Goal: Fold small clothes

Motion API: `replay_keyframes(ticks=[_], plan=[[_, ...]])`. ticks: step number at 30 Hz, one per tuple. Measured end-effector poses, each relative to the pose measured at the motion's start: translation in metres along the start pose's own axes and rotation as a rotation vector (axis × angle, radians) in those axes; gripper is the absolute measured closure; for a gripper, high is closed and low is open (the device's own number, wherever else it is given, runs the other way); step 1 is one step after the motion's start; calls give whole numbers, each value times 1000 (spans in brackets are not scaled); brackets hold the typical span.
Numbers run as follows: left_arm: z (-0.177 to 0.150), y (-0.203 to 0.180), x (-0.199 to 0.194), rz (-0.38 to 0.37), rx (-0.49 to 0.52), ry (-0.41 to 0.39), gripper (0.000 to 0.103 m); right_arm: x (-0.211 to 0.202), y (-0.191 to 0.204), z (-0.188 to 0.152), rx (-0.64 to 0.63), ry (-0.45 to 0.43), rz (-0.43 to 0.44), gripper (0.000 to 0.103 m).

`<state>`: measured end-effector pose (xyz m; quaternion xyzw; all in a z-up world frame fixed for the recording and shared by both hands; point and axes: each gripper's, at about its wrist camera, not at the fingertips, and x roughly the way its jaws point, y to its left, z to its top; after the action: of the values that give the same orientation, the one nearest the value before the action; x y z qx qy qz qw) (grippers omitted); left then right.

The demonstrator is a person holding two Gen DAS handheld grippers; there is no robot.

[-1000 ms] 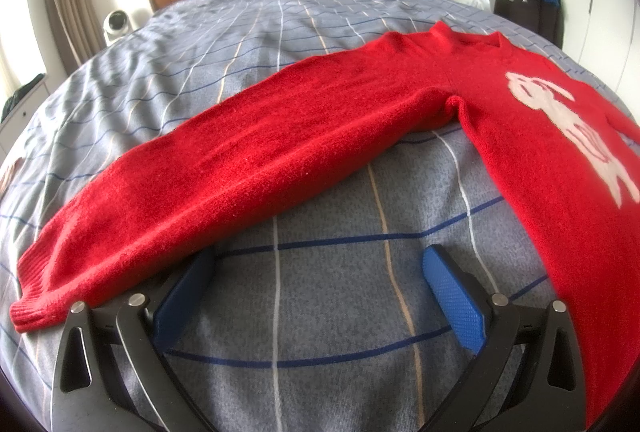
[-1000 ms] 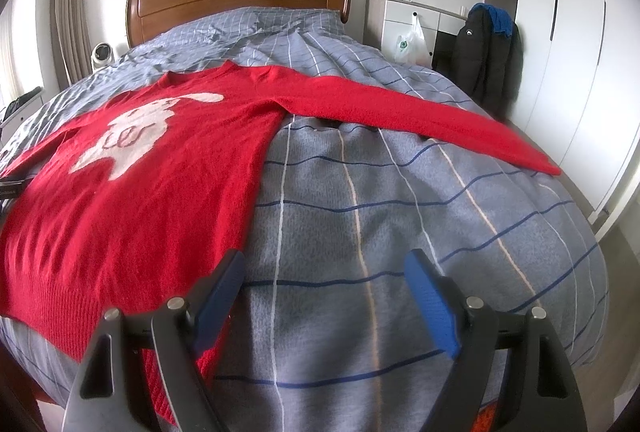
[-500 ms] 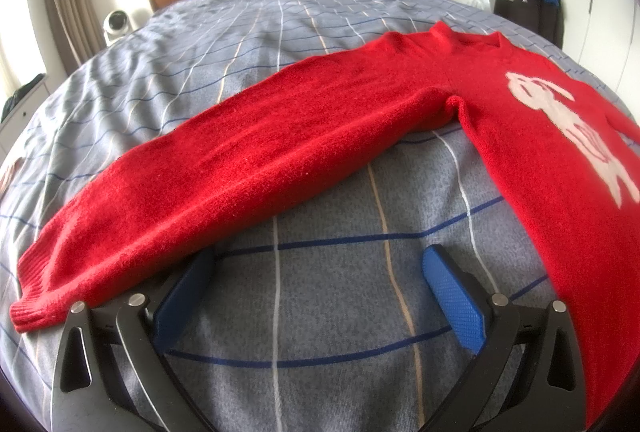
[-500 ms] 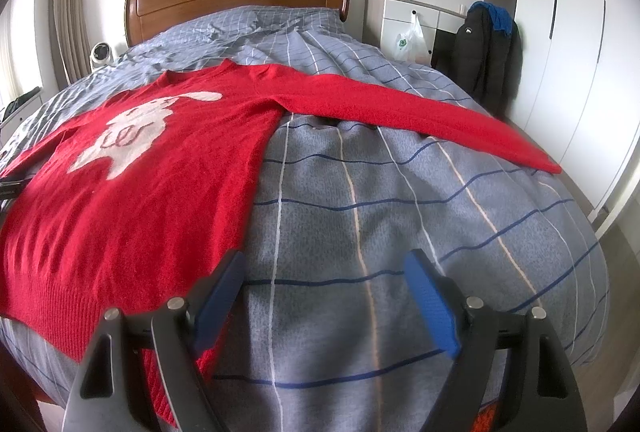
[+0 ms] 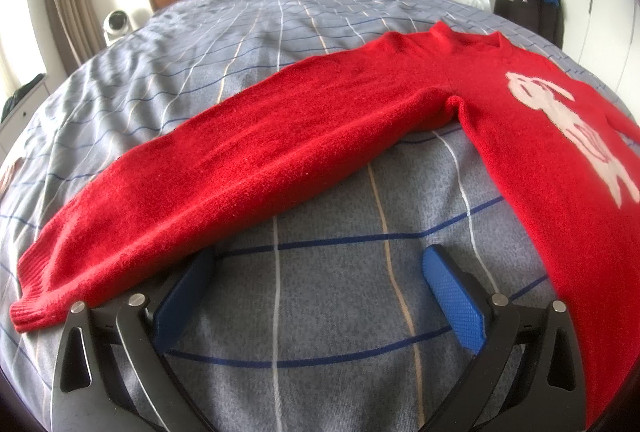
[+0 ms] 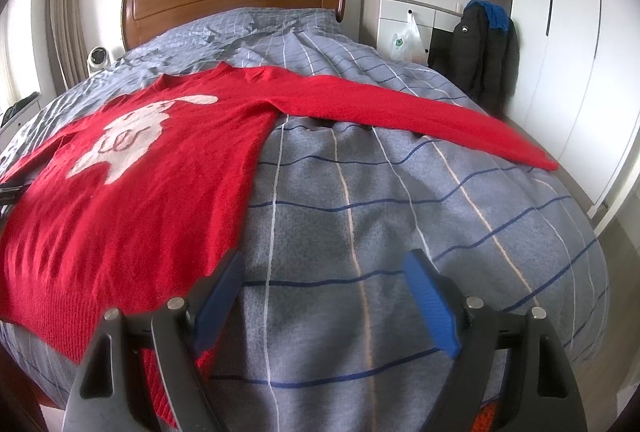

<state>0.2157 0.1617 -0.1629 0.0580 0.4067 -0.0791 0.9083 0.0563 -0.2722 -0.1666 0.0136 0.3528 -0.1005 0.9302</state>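
Nothing has moved since the earlier frames: both claws hang where they were, and the garment lies unchanged.

Left wrist view: the red knitted sweater with a white rabbit figure [image 5: 500, 103] lies flat on the grey checked bed cover [image 5: 320, 296], its long sleeve stretched toward the near left. The left claw [image 5: 316, 272] stands wide and empty over bare cover, its left blue pad [image 5: 180, 296] just beside the sleeve's edge.

Right wrist view: the sweater [image 6: 132, 191] spreads over the left half of the bed, its other sleeve reaching far right. The right claw [image 6: 324, 280] is wide, holding nothing, its left pad at the hem's corner.
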Motion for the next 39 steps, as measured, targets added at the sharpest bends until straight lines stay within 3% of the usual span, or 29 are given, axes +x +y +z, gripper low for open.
replay_keyframes(ticks=[27,31,35,39], plan=[[-1,2,3,-28,-22,3,0,1,0,1,4,15,-1,22],[3,-1,0,6,-11,70,0,0,-1,1,8,12,2,22],[5,-1,-3,43,-131,194,0,1,-5,2,25,7,7,22],[1,-3,-6,115,-249,212,0,3,-8,2,46,18,13,22]])
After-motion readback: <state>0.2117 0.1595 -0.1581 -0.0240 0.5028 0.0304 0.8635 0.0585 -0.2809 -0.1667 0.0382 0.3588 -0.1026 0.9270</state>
